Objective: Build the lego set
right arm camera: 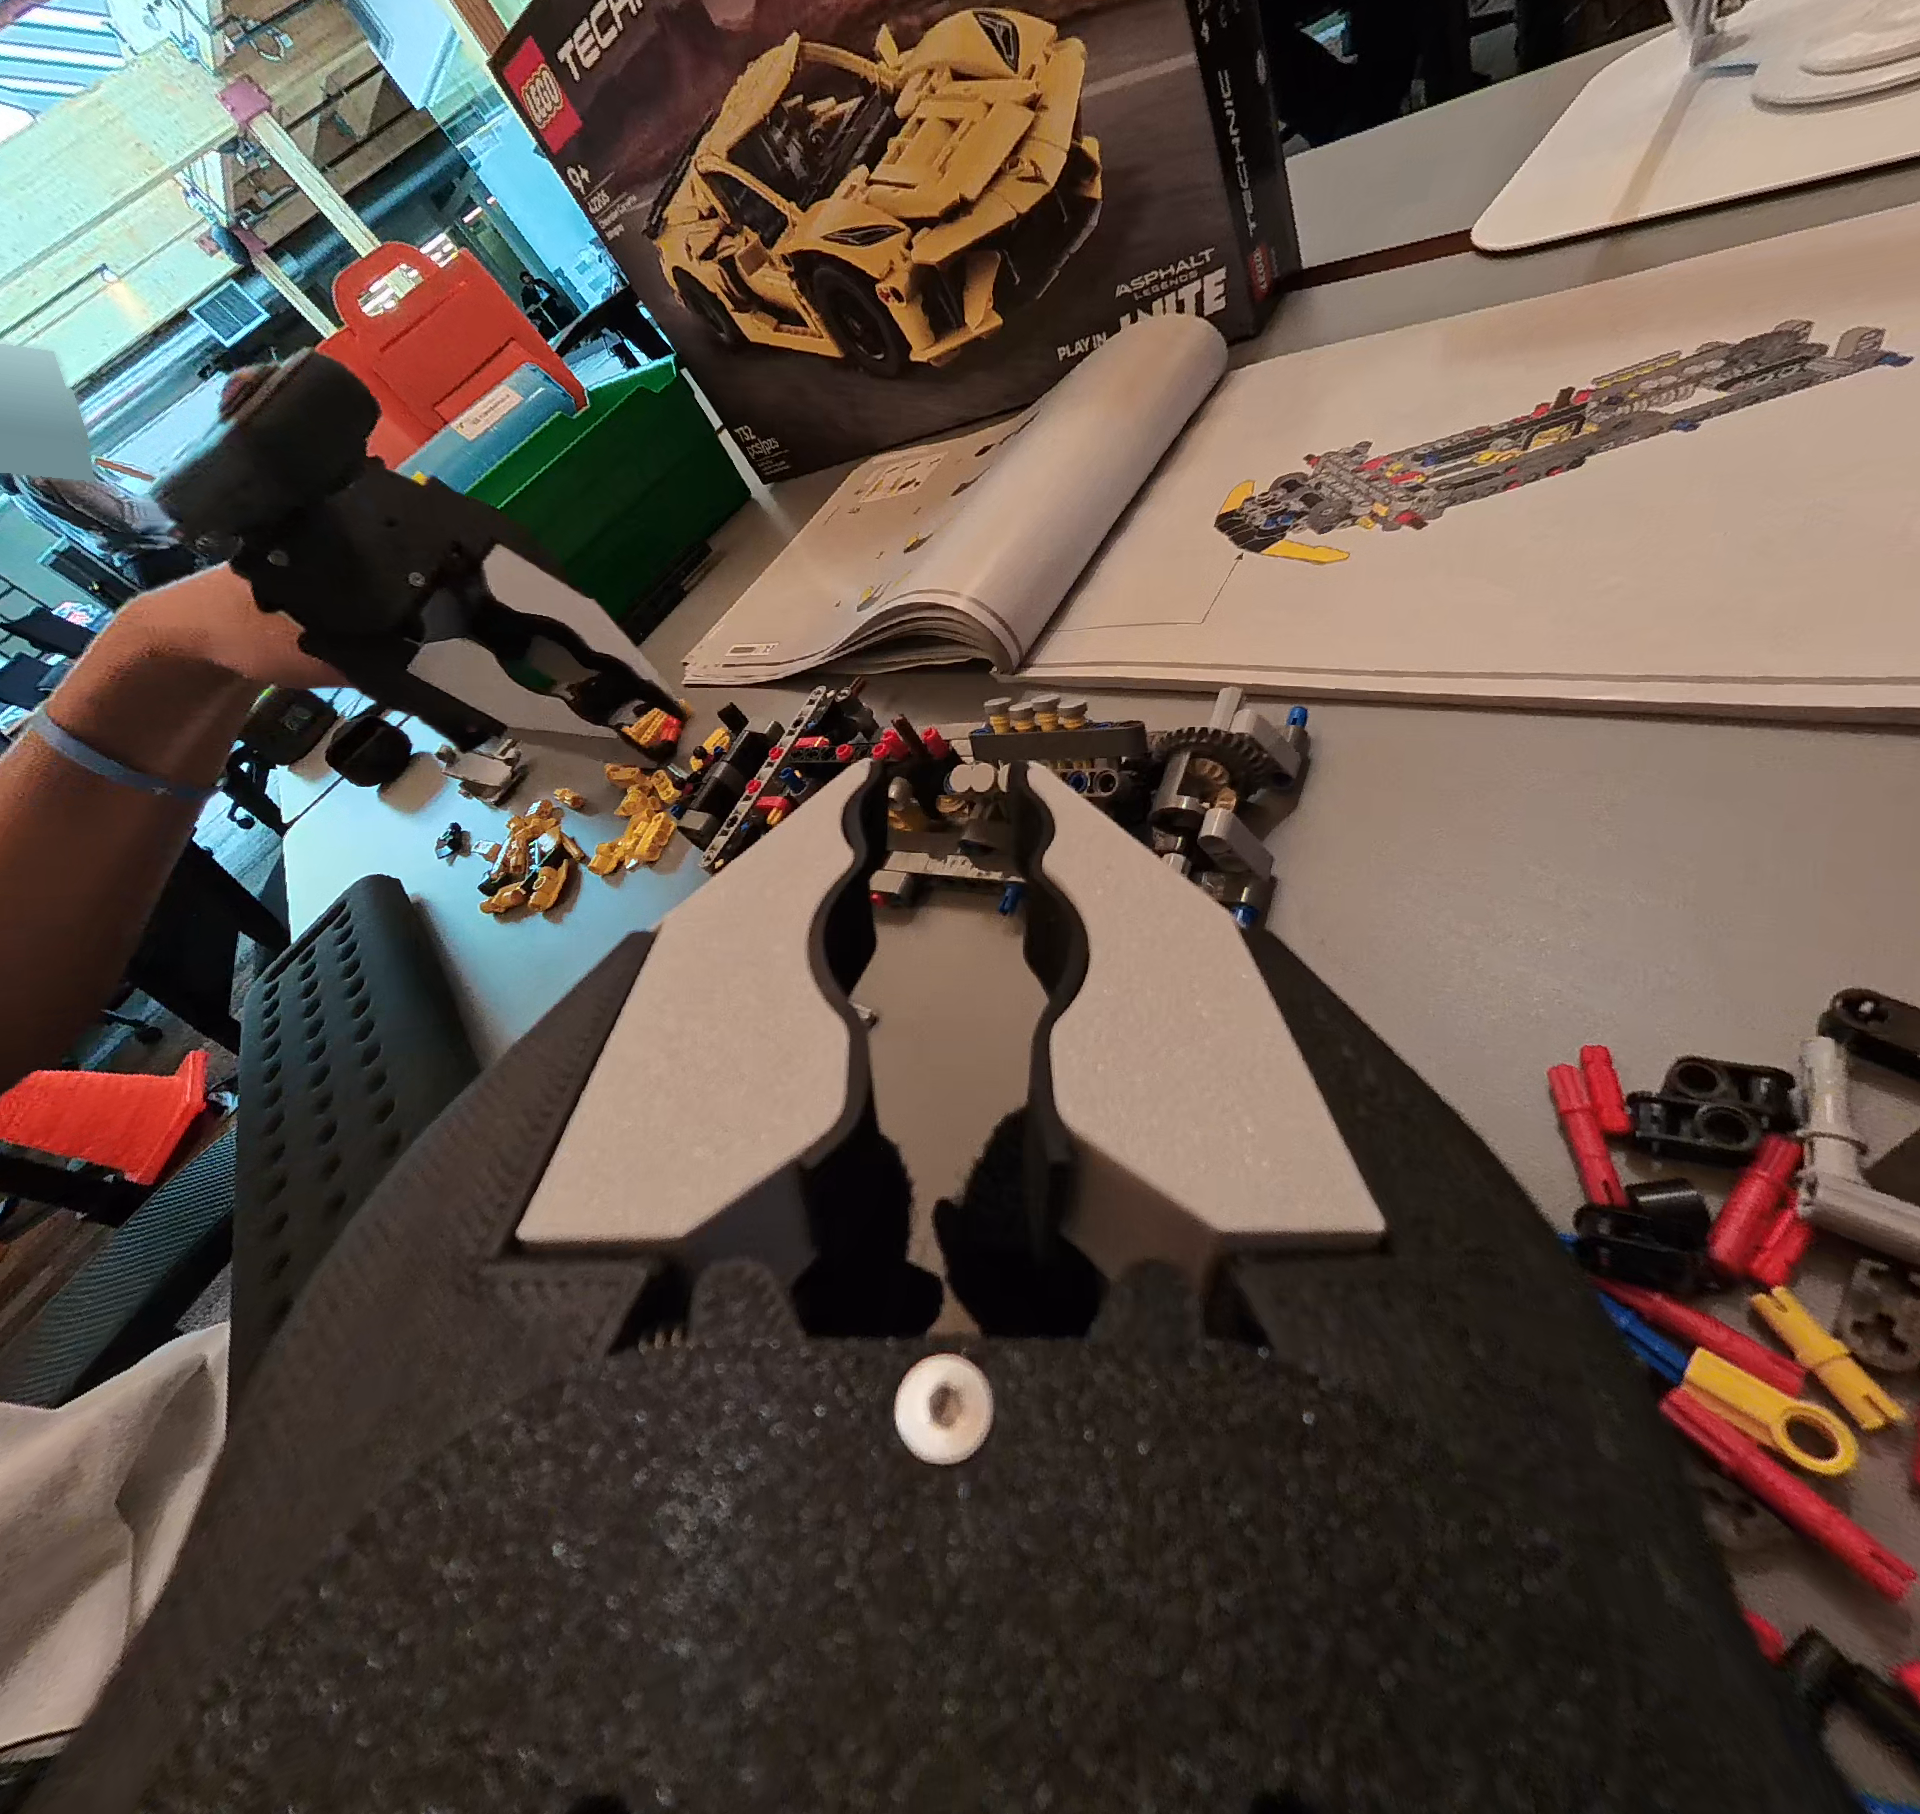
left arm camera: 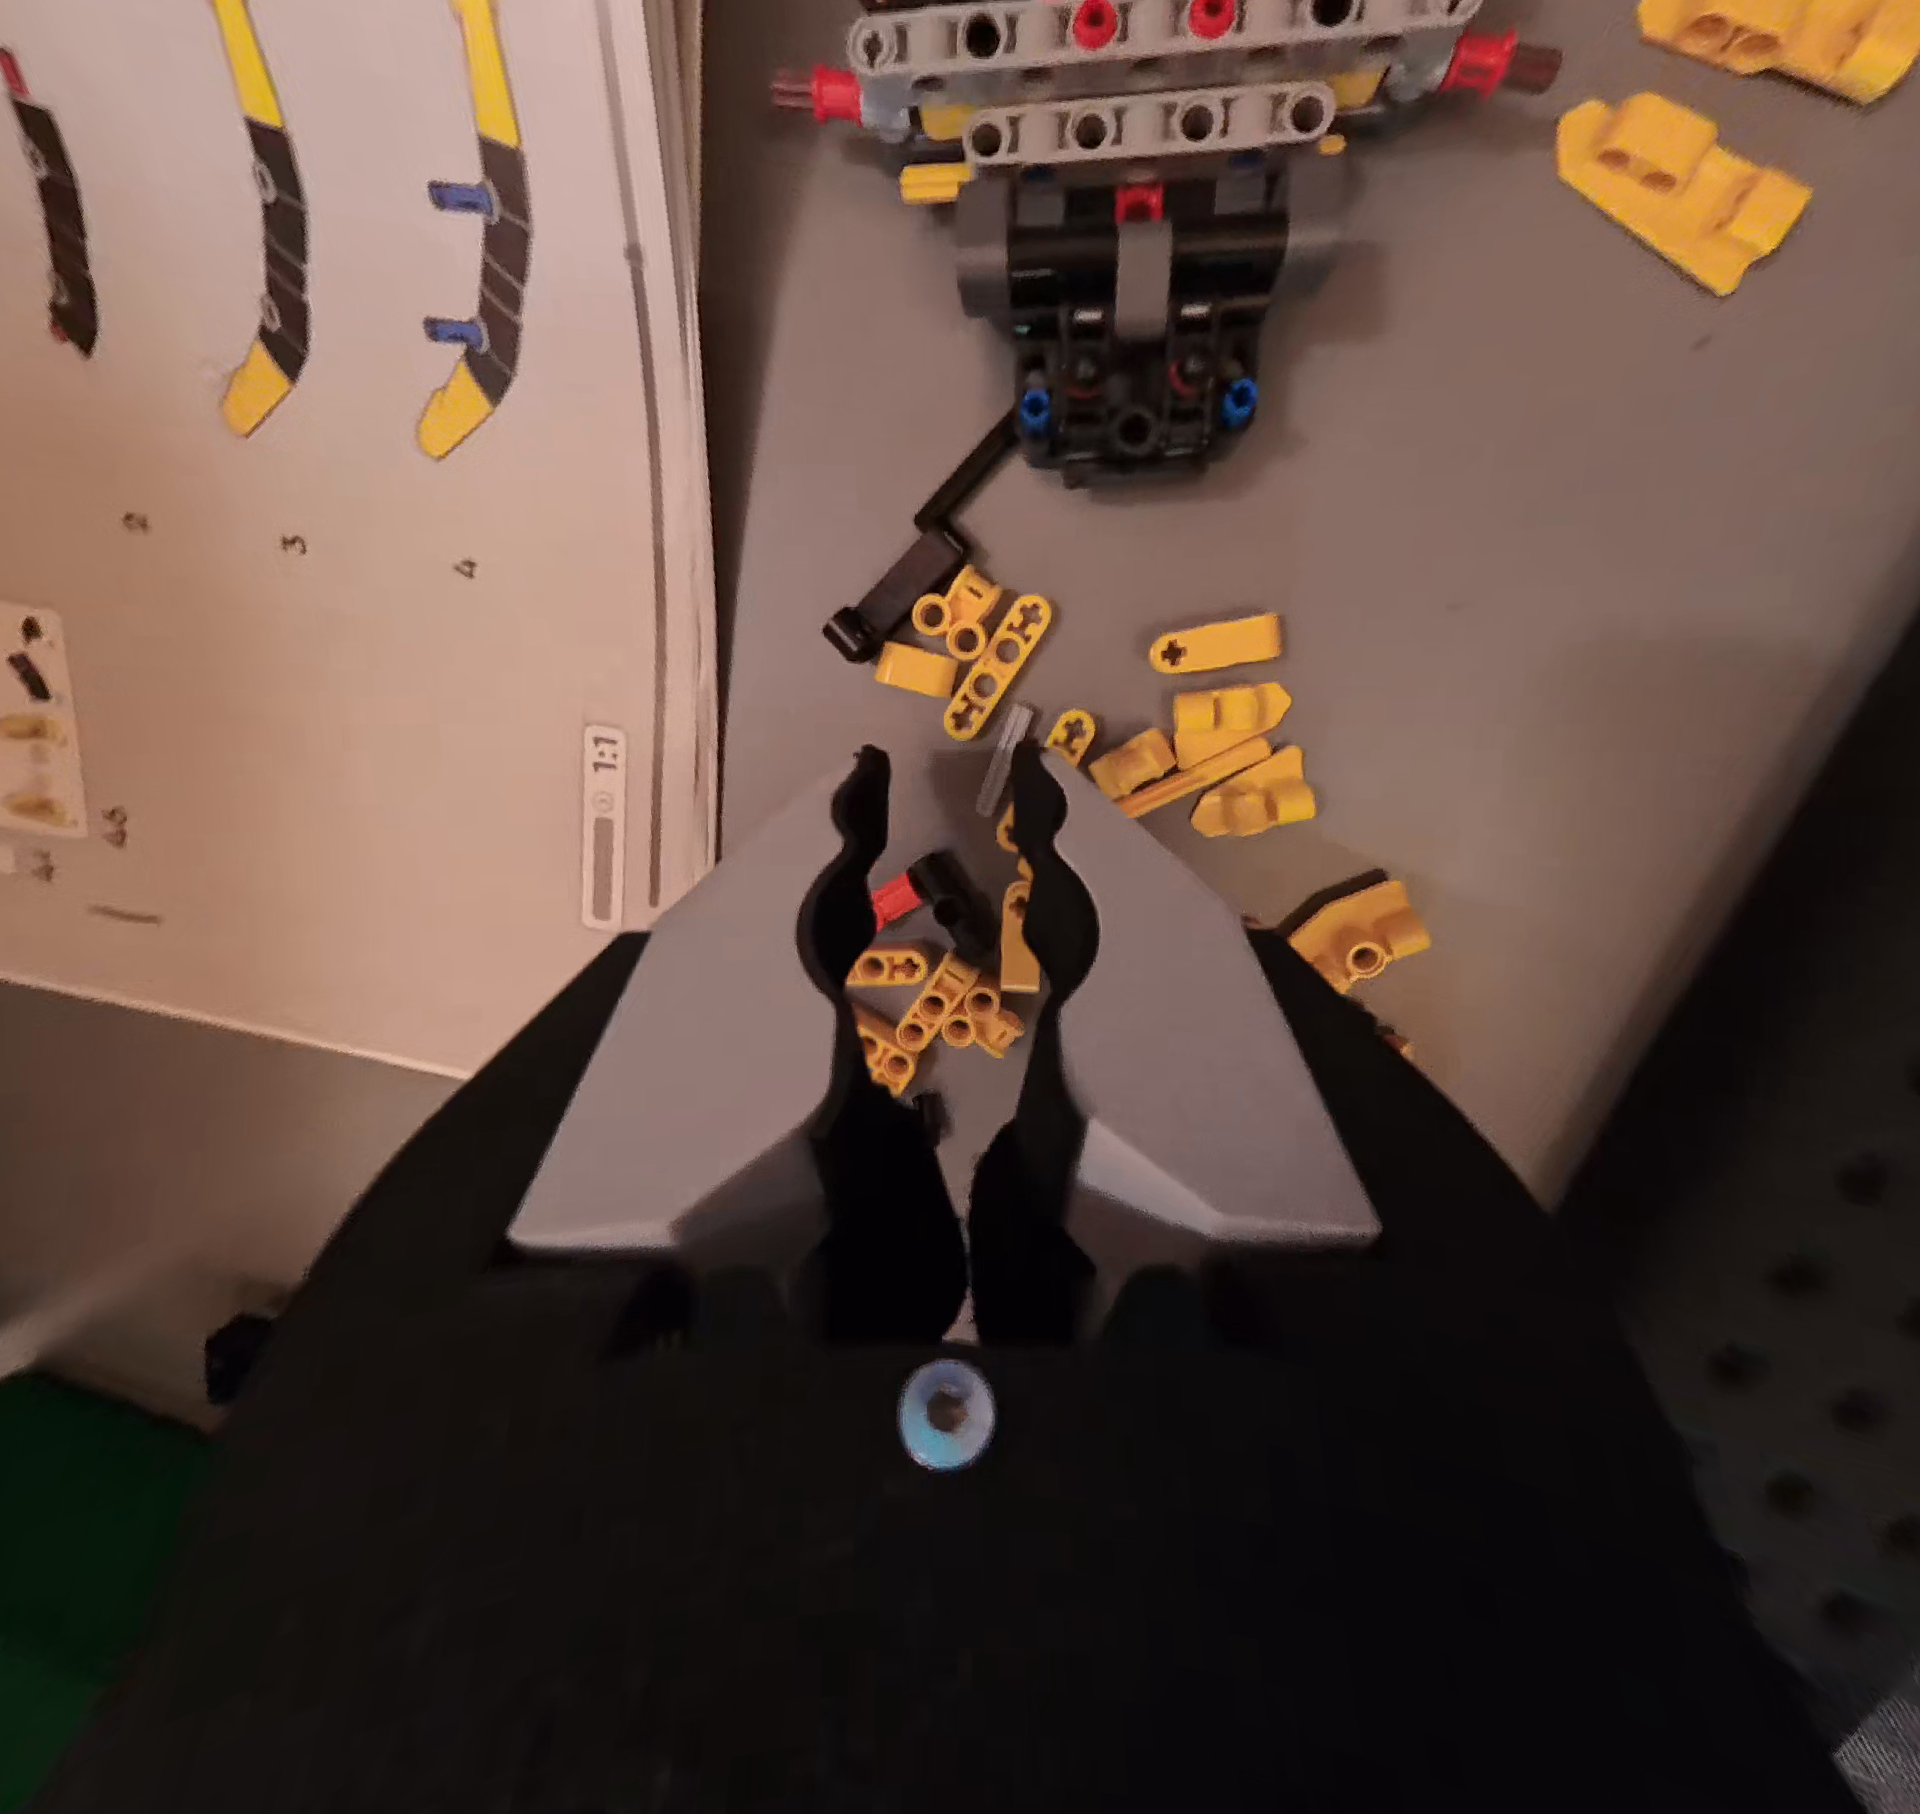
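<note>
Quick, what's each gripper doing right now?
Left gripper: open, holding nothing, over loose yellow pieces.
Right gripper: open, empty, facing the chassis.

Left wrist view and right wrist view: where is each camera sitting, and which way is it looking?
Left wrist view: sits on the left gripper, looking steeply down at loose yellow pieces beside the instruction booklet; its open fingers show.
Right wrist view: sits on the right gripper, looking low across the table toward the box; its open fingers and the person's hand show.
Shared: the half-built model, yellow pieces, booklet.
</note>
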Tool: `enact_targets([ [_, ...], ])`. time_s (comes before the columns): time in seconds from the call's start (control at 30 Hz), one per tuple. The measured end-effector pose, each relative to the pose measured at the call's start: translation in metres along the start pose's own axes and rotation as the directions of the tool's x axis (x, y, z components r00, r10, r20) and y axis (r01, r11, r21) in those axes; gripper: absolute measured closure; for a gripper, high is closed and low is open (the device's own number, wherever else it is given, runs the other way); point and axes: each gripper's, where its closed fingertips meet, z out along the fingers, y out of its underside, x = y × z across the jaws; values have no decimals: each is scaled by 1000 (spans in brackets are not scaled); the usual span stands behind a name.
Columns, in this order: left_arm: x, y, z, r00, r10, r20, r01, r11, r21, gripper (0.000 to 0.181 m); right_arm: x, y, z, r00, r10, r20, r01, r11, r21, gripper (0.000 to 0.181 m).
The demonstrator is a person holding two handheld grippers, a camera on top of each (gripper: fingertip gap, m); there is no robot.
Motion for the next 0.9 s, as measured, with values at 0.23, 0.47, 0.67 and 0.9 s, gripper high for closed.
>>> enact_targets([
  [0.23,5,-2,5,996,59,-63,-62,997,-37,159,0,0,0,1000,2,1,-2,1000,-1,159],
  [0.47,6,1,10,996,59,-71,-63,997,-54,160,0,1,1,1000,5,6,-5,1000,-6,159],
  [0.67,8,3,9,995,61,-75,-66,996,-67,173,-1,2,1,1000,8,10,-7,1000,-10,159],
  [0.9,12,5,10,994,27,-104,-34,997,-66,177,-1,2,1,1000,7,10,-7,1000,-12,159],
])
